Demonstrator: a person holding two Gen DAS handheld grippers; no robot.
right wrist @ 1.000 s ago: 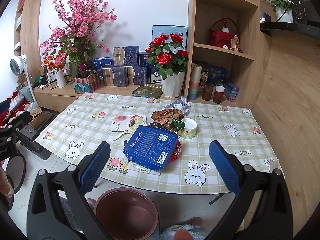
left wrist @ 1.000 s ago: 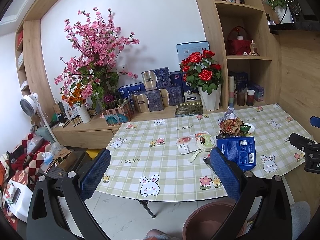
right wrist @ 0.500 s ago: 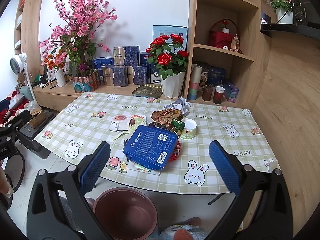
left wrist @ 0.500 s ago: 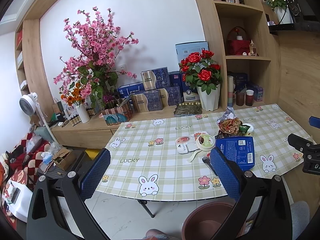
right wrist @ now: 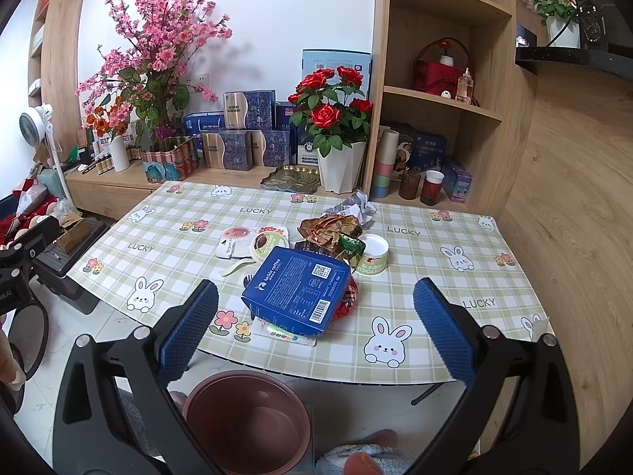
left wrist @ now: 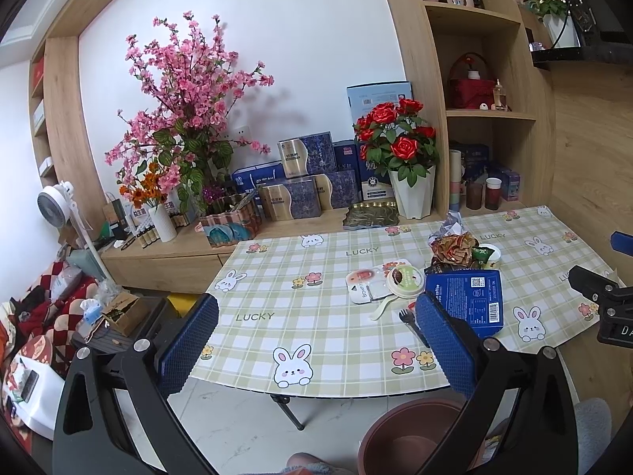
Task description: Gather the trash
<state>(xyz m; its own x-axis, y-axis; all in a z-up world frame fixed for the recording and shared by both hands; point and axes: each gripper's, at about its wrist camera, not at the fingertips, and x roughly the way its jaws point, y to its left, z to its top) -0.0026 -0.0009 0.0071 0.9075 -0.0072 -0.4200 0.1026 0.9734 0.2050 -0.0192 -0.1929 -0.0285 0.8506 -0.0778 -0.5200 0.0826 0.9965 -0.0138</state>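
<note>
Facing the checked green tablecloth with rabbit prints [right wrist: 431,261], the right gripper [right wrist: 316,328] hangs spread wide and empty, and the flat blue cardboard coffee box [right wrist: 296,291] lies straight ahead between its two blue pads, tilted on the trash heap near the table's front edge, its long side running away and to the right. The left gripper [left wrist: 316,340], equally spread and holding nothing, sees that box off to its right, past its right pad, so I judge the right hand nearer. Directly below the box's edge stands the round brown plastic bin [right wrist: 247,419] on the floor.
</note>
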